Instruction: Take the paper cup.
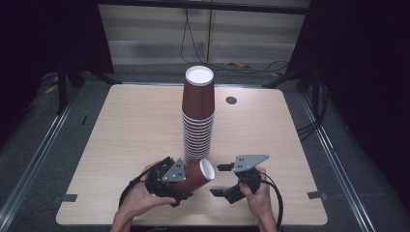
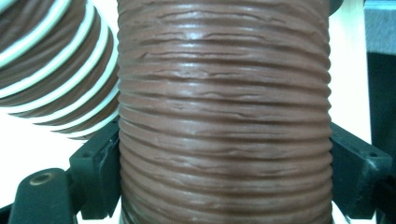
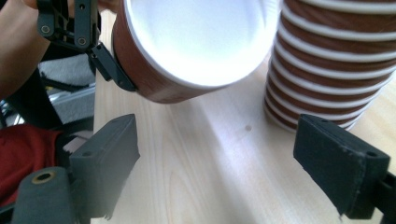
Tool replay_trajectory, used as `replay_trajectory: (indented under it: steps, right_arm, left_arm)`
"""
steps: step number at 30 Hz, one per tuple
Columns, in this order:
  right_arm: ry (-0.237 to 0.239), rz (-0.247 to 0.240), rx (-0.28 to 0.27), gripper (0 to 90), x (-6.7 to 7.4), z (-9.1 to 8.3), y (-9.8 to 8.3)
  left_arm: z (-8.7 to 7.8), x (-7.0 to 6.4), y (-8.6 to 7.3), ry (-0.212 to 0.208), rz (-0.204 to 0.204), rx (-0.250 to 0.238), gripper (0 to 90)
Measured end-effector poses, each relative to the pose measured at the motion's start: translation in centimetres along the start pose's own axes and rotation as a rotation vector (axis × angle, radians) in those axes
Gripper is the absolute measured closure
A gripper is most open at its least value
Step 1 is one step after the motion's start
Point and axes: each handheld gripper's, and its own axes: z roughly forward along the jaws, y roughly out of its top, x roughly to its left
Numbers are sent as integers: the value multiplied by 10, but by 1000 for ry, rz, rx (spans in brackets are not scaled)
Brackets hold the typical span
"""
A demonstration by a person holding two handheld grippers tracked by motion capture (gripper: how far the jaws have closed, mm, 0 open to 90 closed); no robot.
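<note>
Single brown ribbed paper cup (image 1: 197,174) held on its side just in front of the foot of the cup stack (image 1: 198,116), white mouth turned toward the right tongs; nothing visible inside, only the white lining (image 3: 201,37). Clamped across its ridged wall by the left tongs (image 1: 180,180), one black pad (image 2: 100,175) pressed on either side of the cup, jaws narrowed tight onto it. Lifted clear of the wooden surface (image 1: 135,125), the rim close beside the lowest cups of the stack.

Stack itself standing upside down on the surface, many brown cups nested with white rims showing as bands, the top cup's white base facing up.

Right tongs (image 1: 223,180) just right of the held cup, facing its mouth, jaws spread wide with nothing between them, pads (image 3: 109,154) well apart and touching neither cup nor stack.

Small dark round grommet (image 1: 231,100) set in the surface behind and right of the stack.
</note>
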Motion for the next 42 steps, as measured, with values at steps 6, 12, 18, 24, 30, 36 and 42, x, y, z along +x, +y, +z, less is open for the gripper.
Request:
replay_trajectory:
  steps: [6, 12, 18, 24, 30, 36, 42]
  right_arm:
    - [29, 16, 30, 149, 0, 3, 0]
    - [57, 4, 82, 160, 1, 7, 4]
    - [56, -6, 112, 140, 2, 12, 8]
    - [64, -26, 150, 139, 4, 17, 13]
    - [93, -37, 167, 157, 4, 22, 16]
    - [115, -47, 192, 136, 6, 26, 19]
    - [123, -57, 217, 147, 6, 27, 20]
  left_arm:
    - [4, -1, 3, -15, 32, 42, 140]
    - [7, -1, 4, -34, 41, 92, 140]
    - [9, -1, 6, -57, 58, 125, 140]
    - [14, -1, 8, -72, 77, 165, 140]
    - [20, -3, 12, -93, 117, 212, 141]
    - [24, -6, 16, -105, 134, 226, 141]
    - [28, -9, 19, -112, 133, 227, 141]
